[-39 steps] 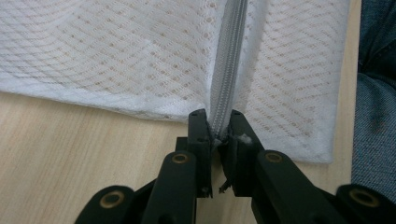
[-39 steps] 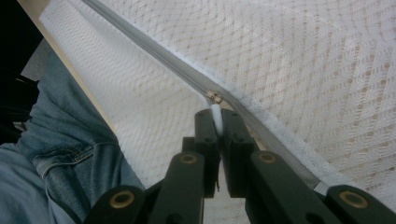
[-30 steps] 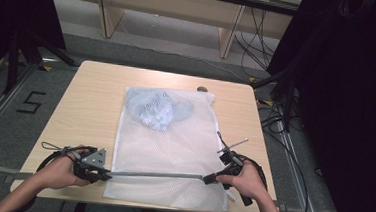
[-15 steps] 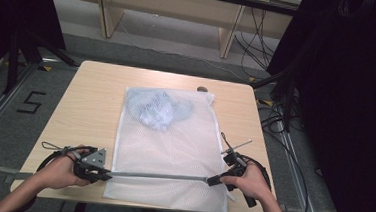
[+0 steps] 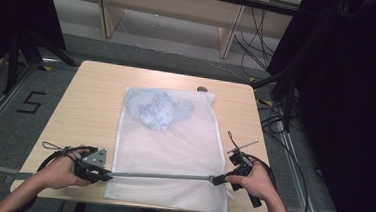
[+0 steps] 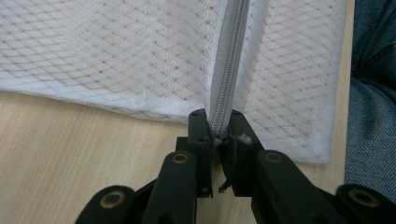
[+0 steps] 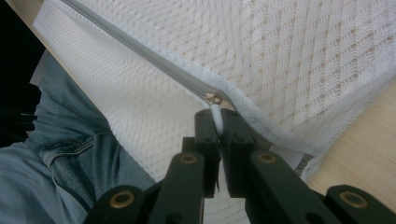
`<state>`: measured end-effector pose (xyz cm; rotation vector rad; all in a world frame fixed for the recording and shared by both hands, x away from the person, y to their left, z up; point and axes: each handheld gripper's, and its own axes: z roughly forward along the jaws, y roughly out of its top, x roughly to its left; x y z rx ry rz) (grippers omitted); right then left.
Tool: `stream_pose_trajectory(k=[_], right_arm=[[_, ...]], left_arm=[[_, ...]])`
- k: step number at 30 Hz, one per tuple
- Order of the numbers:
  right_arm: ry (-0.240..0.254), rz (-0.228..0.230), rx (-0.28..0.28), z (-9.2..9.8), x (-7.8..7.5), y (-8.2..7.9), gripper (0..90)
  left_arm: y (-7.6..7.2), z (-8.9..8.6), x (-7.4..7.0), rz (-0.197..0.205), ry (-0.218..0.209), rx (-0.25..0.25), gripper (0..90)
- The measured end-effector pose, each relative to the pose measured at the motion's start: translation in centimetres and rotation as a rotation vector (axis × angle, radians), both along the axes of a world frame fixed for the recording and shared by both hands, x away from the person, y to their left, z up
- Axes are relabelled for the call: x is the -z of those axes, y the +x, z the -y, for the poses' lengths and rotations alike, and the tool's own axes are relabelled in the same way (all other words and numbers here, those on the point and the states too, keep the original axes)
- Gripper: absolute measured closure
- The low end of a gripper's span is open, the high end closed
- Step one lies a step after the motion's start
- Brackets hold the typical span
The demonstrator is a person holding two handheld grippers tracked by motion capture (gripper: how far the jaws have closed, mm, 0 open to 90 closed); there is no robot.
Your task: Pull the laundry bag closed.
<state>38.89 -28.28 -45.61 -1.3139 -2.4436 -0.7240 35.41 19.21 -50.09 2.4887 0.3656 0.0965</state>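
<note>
A white mesh laundry bag lies flat on the wooden table, with a pale blue garment inside its far end. A grey zipper runs across the bag's near end. My left gripper is shut on the zipper's left end; in the left gripper view the jaws pinch the zipper tape at the bag's edge, left gripper. My right gripper is shut on the white pull tab just behind the metal slider, near the bag's right side.
A small dark object lies at the table's far edge. The person's jeans sit just below the near table edge. Cables trail over the floor to the right, beside a black curtain.
My right gripper has slid a little to the right along the zipper line with the pull tab. The left hand has stayed put.
</note>
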Motion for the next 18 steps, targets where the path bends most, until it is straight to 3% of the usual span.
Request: stream_pose_trajectory(k=[5, 6, 7, 9, 10, 11, 12, 15, 16, 17, 18], right_arm=[[-0.011, -0.026, 0.041, -0.06, -0.48, 0.00, 87.0], [-0.016, -0.050, 0.047, -0.21, -0.73, -0.13, 87.0], [0.007, -0.027, 0.031, 0.00, -0.64, -0.02, 87.0], [0.018, -0.043, 0.023, 0.09, -0.70, 0.09, 87.0], [0.018, -0.012, 0.011, 0.19, -0.52, 0.13, 87.1], [0.006, -0.022, 0.014, 0.27, -0.59, 0.22, 87.1], [0.001, -0.071, 0.043, 0.18, -0.85, 0.20, 87.0], [0.000, -0.017, 0.011, 0.35, -0.60, 0.45, 87.1], [0.002, -0.021, 0.021, 0.32, -0.66, 0.40, 87.1], [0.015, -0.059, 0.047, 0.15, -0.89, 0.23, 87.0], [0.012, -0.030, 0.036, 0.44, -0.73, 0.39, 87.0]], left_arm=[[-0.01, -0.01, -0.03, 0.004, 0.007, 0.002, 81.7], [-0.03, 0.00, -0.02, 0.003, 0.006, 0.001, 81.7], [-0.07, 0.04, 0.00, -0.001, -0.001, -0.001, 81.7], [-0.08, 0.11, 0.03, -0.007, -0.007, 0.001, 81.7], [-0.09, 0.13, -0.01, -0.004, -0.002, 0.002, 81.7], [-0.12, 0.15, 0.01, -0.001, -0.003, 0.000, 81.7], [-0.10, 0.15, 0.00, -0.007, -0.003, 0.000, 81.7], [-0.13, 0.17, 0.01, -0.001, -0.002, 0.000, 81.8], [-0.13, 0.15, -0.01, -0.005, -0.002, -0.001, 81.8], [-0.10, 0.12, -0.02, -0.009, -0.001, 0.000, 81.9], [-0.11, 0.09, 0.01, -0.008, -0.005, -0.003, 81.9]])
